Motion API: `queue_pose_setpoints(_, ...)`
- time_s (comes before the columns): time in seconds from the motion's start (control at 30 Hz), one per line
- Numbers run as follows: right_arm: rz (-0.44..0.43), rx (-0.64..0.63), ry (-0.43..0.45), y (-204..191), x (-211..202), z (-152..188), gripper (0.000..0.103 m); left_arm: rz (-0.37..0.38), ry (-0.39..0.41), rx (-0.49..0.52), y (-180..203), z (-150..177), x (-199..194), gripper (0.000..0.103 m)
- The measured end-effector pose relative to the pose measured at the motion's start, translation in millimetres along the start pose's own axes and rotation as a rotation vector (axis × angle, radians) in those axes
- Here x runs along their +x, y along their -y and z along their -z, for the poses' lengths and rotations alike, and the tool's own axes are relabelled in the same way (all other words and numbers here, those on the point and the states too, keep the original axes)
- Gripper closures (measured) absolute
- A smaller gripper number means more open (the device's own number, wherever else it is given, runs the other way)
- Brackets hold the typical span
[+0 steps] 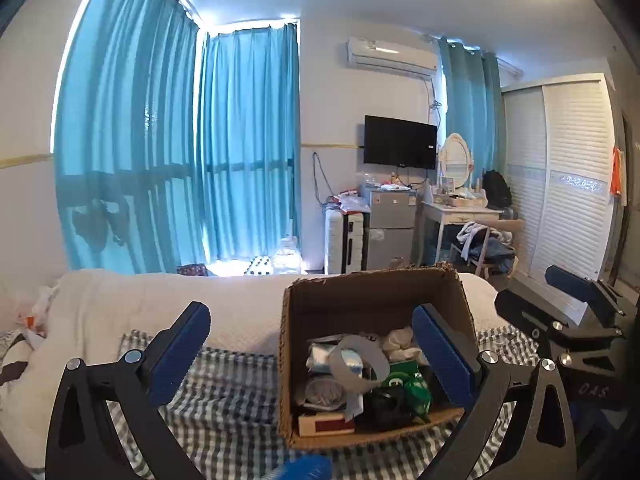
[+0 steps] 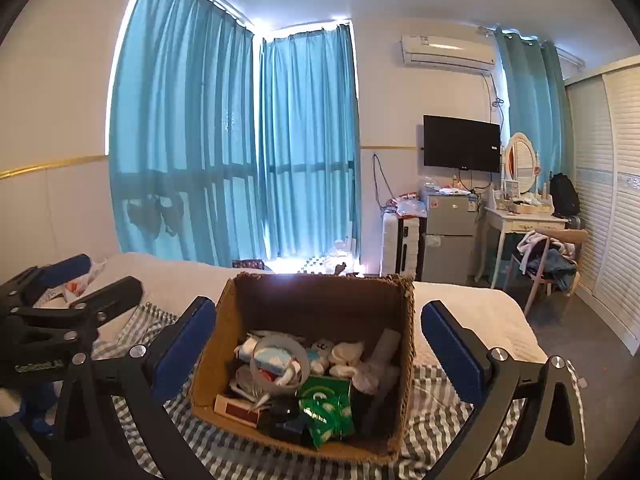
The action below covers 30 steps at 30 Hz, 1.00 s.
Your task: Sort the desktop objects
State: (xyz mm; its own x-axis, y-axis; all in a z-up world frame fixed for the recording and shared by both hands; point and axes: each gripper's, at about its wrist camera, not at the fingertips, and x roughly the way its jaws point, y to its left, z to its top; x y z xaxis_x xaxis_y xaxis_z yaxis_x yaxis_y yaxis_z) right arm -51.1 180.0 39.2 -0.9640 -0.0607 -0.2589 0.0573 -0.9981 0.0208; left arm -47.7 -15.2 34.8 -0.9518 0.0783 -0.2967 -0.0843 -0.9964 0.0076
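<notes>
Desktop objects fill the cardboard box [image 2: 316, 300]; sorting looks nearly done. Left gripper [image 1: 312, 356] and right gripper [image 2: 320, 352] gape wide before the box, empty.

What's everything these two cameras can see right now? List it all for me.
cardboard box: one, brown, open, on the checked cloth, full of small items
green packet: one, green, in the box, near front
tape roll: one, grey, in the box
checked cloth: one, grey and white, on the bed
curtains: several, blue, over the windows
television: one, black, on the wall
fridge: one, silver, under the television
left gripper: one, black with blue pads, open
right gripper: one, same colours, open
</notes>
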Motion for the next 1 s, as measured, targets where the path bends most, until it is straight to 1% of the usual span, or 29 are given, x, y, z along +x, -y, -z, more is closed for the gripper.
queue_pose_setpoints(0.1, -0.007, 0.018, 0.002, -2.6, -12.2, 3.3, 0.0, -0.041, 0.021, -0.012, -2.4, 9.3, -11.2, 0.0)
queue_pose_setpoints(0.13, -0.011, 0.022, 0.003, -1.7, -15.1, 5.8, 0.0, -0.062, 0.016, -0.002, -1.5, 14.4, -13.1, 0.0)
queue_pose_setpoints(0.2, -0.012, 0.028, -0.004, -3.0, -20.4, 12.5, 0.0, -0.074, 0.0, 0.015, -0.6, 22.5, -12.8, 0.0)
queue_pose_setpoints(0.3, -0.007, 0.032, -0.037, -2.9, -26.1, 31.5, 0.0, -0.056, -0.052, 0.018, -1.0, 37.6, -8.3, 0.0)
queue_pose_setpoints(0.4, -0.01, 0.048, -0.091, 0.1, -26.1, 55.8, 0.0, -0.014, -0.157, -0.013, -5.9, 57.1, 4.6, 0.0)
queue_pose_setpoints(0.5, -0.013, 0.068, -0.159, 5.0, -22.2, 75.9, 0.0, -0.014, -0.211, -0.054, -12.9, 72.5, 12.3, 0.0)
queue_pose_setpoints(0.57, -0.012, 0.07, -0.181, 6.5, -20.8, 84.4, 0.0, -0.005, -0.236, -0.057, -14.6, 84.2, 15.6, 0.0)
queue_pose_setpoints(0.7, 0.008, 0.058, -0.216, 10.8, -16.6, 95.9, 0.0, -0.068, -0.25, -0.048, -15.5, 102.2, 21.4, 0.0)
queue_pose_setpoints(0.77, 0.017, 0.057, -0.245, 14.4, -12.7, 103.1, 0.0, -0.14, -0.256, -0.05, -17.9, 117.6, 26.6, 0.0)
queue_pose_setpoints(0.8, 0.03, 0.05, -0.277, 16.2, -8.5, 107.4, 0.0, -0.162, -0.272, -0.046, -18.2, 125.7, 31.2, 0.0)
queue_pose_setpoints(0.83, 0.046, 0.035, -0.315, 16.4, -3.6, 112.8, 0.0, -0.159, -0.314, -0.045, -19.2, 138.1, 40.6, 0.0)
queue_pose_setpoints(0.87, 0.063, 0.009, -0.35, 16.0, 1.3, 120.0, 0.0, -0.147, -0.344, -0.049, -19.5, 145.9, 47.4, 0.0)
queue_pose_setpoints(0.93, 0.087, -0.015, -0.394, 15.1, 7.6, 131.1, 0.0, -0.121, -0.4, -0.059, -19.4, 162.2, 62.1, 0.0)
queue_pose_setpoints(1.0, 0.079, -0.015, -0.441, 16.0, 14.8, 143.1, 0.0, -0.091, -0.456, -0.058, -16.7, 173.4, 72.9, 0.0)
